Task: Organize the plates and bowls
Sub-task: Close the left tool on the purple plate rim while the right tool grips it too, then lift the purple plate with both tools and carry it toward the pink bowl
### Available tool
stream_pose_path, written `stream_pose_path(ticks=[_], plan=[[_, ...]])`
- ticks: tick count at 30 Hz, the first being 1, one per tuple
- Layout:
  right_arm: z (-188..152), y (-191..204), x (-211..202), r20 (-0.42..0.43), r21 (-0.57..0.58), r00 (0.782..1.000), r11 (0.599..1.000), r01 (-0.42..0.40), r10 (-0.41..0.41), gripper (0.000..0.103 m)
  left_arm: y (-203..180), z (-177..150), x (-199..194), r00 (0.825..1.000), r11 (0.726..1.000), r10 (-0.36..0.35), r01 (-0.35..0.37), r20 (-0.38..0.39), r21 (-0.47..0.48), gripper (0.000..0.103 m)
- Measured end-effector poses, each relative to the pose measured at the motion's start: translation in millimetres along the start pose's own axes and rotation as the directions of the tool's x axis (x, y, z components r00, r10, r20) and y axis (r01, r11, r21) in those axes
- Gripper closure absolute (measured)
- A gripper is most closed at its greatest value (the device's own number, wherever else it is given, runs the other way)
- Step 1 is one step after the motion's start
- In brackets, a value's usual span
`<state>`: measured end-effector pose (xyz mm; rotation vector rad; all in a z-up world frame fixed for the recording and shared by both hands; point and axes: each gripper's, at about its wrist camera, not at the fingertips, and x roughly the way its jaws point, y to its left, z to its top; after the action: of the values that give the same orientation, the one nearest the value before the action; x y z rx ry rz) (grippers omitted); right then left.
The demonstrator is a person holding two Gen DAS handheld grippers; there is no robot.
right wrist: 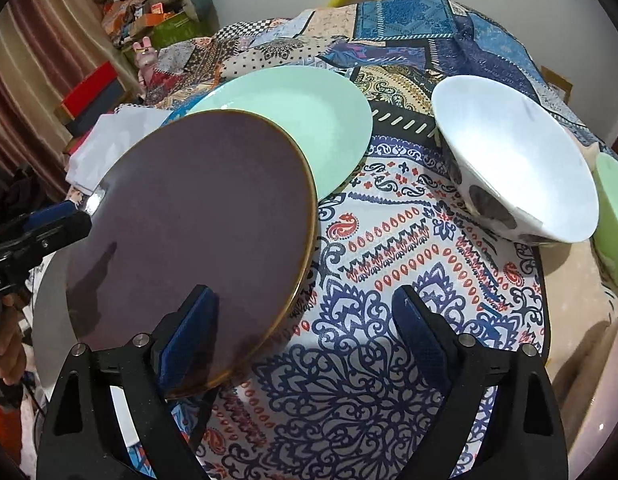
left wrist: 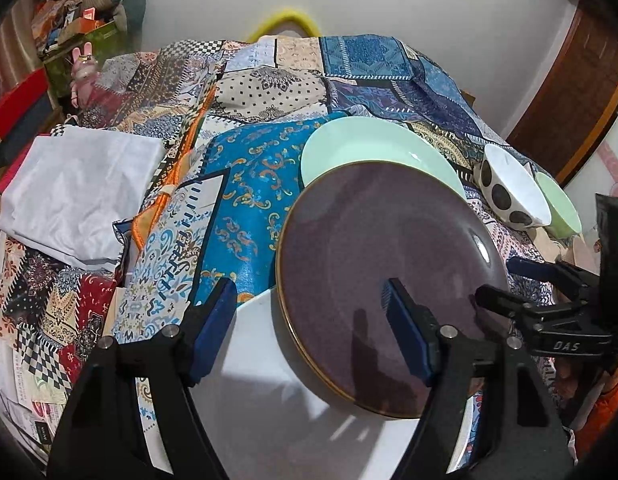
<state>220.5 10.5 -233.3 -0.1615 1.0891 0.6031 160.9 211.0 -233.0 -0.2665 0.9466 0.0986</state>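
Plates come first, nearest the two tools: a white plate [left wrist: 269, 392] lies at the near edge of the cloth-covered table [right wrist: 389, 272], and a purple plate [left wrist: 389, 280] with a gold rim rests tilted on it, its far edge leaning on a mint green plate [right wrist: 293, 116] behind. The left gripper [left wrist: 309, 324] stands open, its jaws straddling the purple plate's near-left rim without pressing on it (one pad hangs over the white plate, the other over the purple face). The right gripper [right wrist: 309, 328] is likewise open and holds nothing, its left pad above the purple plate's near-right rim, its right pad over bare cloth. Further toward the right edge a white bowl with dark spots [right wrist: 517, 168] lies tipped on its side, touching a light green bowl [right wrist: 613, 216] just beyond it. A folded white cloth [left wrist: 77, 196] sits near the left edge. The step in hand looks like taking hold of the purple plate; next, each tool probably needs to seat its pads on the rim and close before lifting, so the plates can be stacked squarely.
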Motion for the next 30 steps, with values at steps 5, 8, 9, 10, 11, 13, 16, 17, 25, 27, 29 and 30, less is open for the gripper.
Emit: stream_pose_path(ticks=[5, 8, 9, 10, 11, 13, 16, 17, 25, 27, 29, 30], plan=[[-1.6, -0.8, 2.6, -0.018, -0.027, 0.999, 0.999, -0.031, 0.031, 0.003, 1.0, -0.4, 3.5, 1.0, 1.0, -0.006, 0.006, -0.007, 0.001, 0.028], [-3.2, 0.8, 4.0, -0.012, -0.031, 1.0, 0.999, -0.026, 0.026, 0.0, 1.2, -0.6, 5.2, 1.0, 1.0, -0.012, 0.012, -0.008, 0.001, 0.028], [-2.6, 0.3, 4.1, -0.011, -0.03, 1.0, 0.999, -0.027, 0.027, 0.0, 1.4, -0.4, 5.9, 1.0, 1.0, -0.016, 0.016, -0.01, 0.001, 0.028], [-2.0, 0.3, 4.2, -0.013, -0.031, 1.0, 0.999, -0.027, 0.027, 0.0, 1.4, -0.6, 6.5, 1.0, 1.0, -0.018, 0.018, -0.011, 0.001, 0.028], [-1.4, -0.2, 3.8, -0.012, -0.02, 1.0, 1.0, -0.023, 0.023, 0.0, 1.9, -0.5, 7.4, 1.0, 1.0, -0.02, 0.02, -0.013, -0.001, 0.028], [-1.1, 1.5, 3.2, -0.007, -0.017, 1.0, 1.0, -0.008, 0.008, 0.001, 2.6, -0.4, 9.1, 1.0, 1.0, -0.025, 0.025, -0.018, -0.003, 0.028], [1.4, -1.4, 0.3, 0.012, 0.011, 1.0, 1.0, -0.007, 0.007, 0.014, 3.5, -0.5, 13.2, 0.999, 0.999, -0.032, 0.032, -0.031, -0.003, 0.034], [2.8, -3.1, 0.0, 0.016, 0.024, 1.0, 1.0, -0.014, 0.014, 0.019, 3.9, -0.5, 15.3, 0.999, 0.999, -0.035, 0.035, -0.039, -0.003, 0.037], [15.4, -5.8, 2.8, 0.025, 0.061, 0.997, 0.995, -0.074, 0.073, 0.048, -0.4, 6.3, 24.4, 0.997, 0.998, -0.047, 0.05, -0.062, 0.038, 0.056], [16.1, -3.3, 4.7, 0.023, 0.05, 0.997, 0.995, -0.081, 0.08, 0.048, -1.9, 9.8, 28.1, 0.996, 0.998, -0.043, 0.047, -0.072, 0.045, 0.058], [14.8, 1.8, 6.3, 0.02, 0.031, 0.996, 0.996, -0.083, 0.083, 0.048, -2.1, 12.0, 32.0, 0.996, 0.998, -0.041, 0.045, -0.081, 0.047, 0.058], [14.8, 4.5, 7.1, 0.018, 0.014, 0.997, 0.997, -0.079, 0.078, 0.048, -1.7, 12.5, 33.7, 0.995, 0.998, -0.041, 0.046, -0.087, 0.047, 0.06]])
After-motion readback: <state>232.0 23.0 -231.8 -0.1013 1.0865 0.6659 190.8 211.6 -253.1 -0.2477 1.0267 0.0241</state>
